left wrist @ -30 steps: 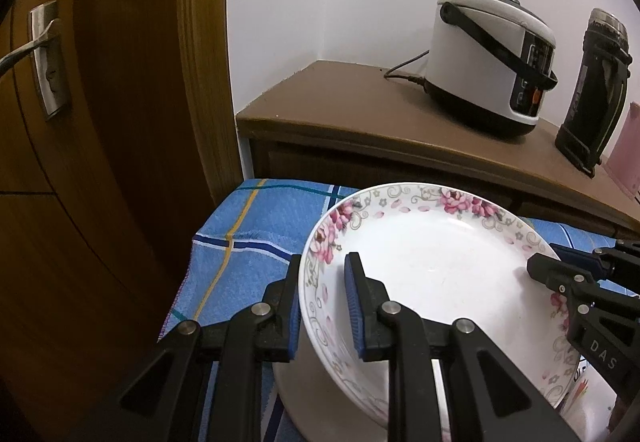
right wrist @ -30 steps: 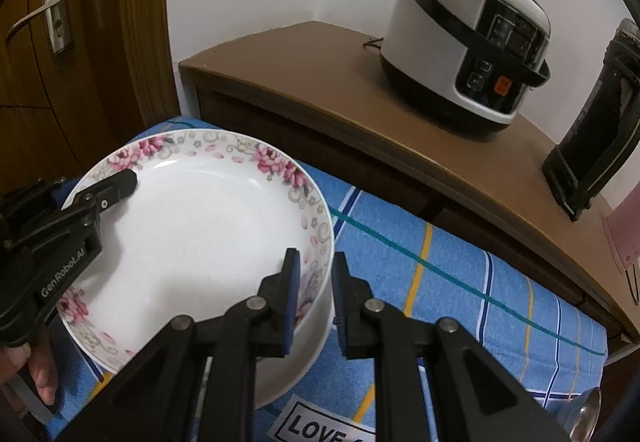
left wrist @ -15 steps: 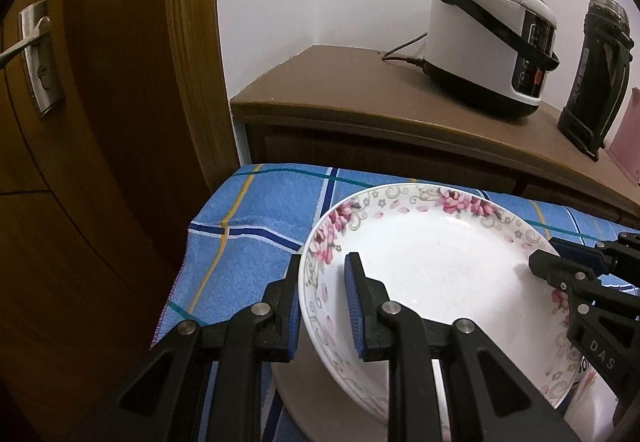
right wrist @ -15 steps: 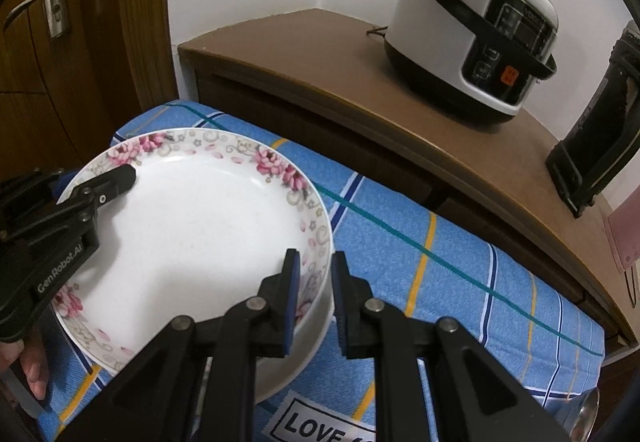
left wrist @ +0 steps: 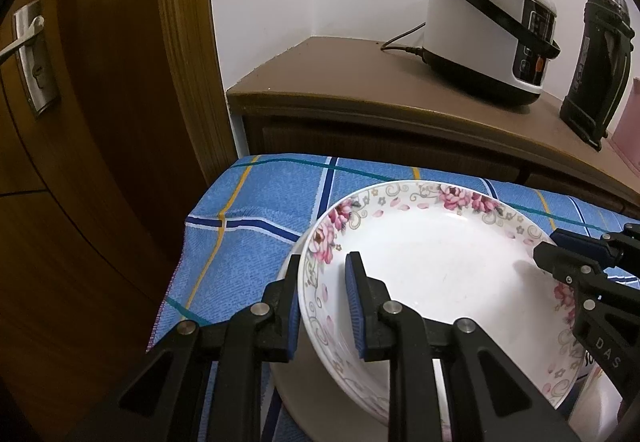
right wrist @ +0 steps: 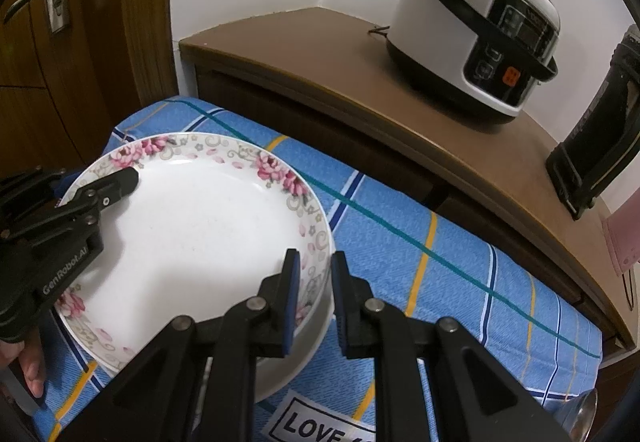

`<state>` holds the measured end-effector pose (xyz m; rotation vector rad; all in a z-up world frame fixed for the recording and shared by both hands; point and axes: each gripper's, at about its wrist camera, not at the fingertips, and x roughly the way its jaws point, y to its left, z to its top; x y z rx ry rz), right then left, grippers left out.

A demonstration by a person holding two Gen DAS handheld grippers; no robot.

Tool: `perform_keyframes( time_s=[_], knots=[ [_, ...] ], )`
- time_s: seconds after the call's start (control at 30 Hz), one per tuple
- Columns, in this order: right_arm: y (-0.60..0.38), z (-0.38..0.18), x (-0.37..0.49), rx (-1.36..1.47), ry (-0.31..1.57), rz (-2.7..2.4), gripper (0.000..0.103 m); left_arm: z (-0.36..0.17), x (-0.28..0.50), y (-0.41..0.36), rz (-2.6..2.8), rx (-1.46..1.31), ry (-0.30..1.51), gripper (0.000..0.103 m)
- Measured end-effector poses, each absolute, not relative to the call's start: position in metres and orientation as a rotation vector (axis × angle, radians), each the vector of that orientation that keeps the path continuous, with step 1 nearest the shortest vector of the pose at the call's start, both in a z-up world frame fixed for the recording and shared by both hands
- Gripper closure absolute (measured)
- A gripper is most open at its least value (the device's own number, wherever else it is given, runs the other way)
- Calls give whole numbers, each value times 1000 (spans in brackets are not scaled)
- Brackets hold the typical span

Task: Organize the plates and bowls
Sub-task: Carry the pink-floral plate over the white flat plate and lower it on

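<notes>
1. Wooden door (left wrist: 80, 161), metal lever handle (left wrist: 24, 41): far left of both sets of fingers.
2. Brown cabinet (right wrist: 340, 73): beyond the fingertips, against the white wall.
3. Blue checked cloth (right wrist: 440, 262): under and ahead of both grippers, printed label near the right fingers.
4. Rice cooker (right wrist: 476, 21), white and black: on the cabinet, well beyond the right fingers; dark appliance (left wrist: 600, 61) to its right.
5. White bowl (right wrist: 304, 354): directly beneath the plate, rim showing beside the right fingers.
6. Floral-rimmed plate (left wrist: 432, 262): between the two grippers, resting on the bowl.
7. Left gripper (left wrist: 322, 306): fingers narrow, astride the plate's near-left rim, clamping it.
8. Right gripper (right wrist: 314, 298): fingers narrow, pinching the plate's right rim.
</notes>
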<state>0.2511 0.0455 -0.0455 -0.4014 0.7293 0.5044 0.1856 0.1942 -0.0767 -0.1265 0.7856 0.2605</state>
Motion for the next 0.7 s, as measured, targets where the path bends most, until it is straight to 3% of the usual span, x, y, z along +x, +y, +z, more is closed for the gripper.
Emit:
perform_keyframes(
  time_s=[0.7],
  knots=[
    [48, -52, 247, -428, 732, 516, 88, -82, 184, 191, 269, -106, 812, 74]
  ],
)
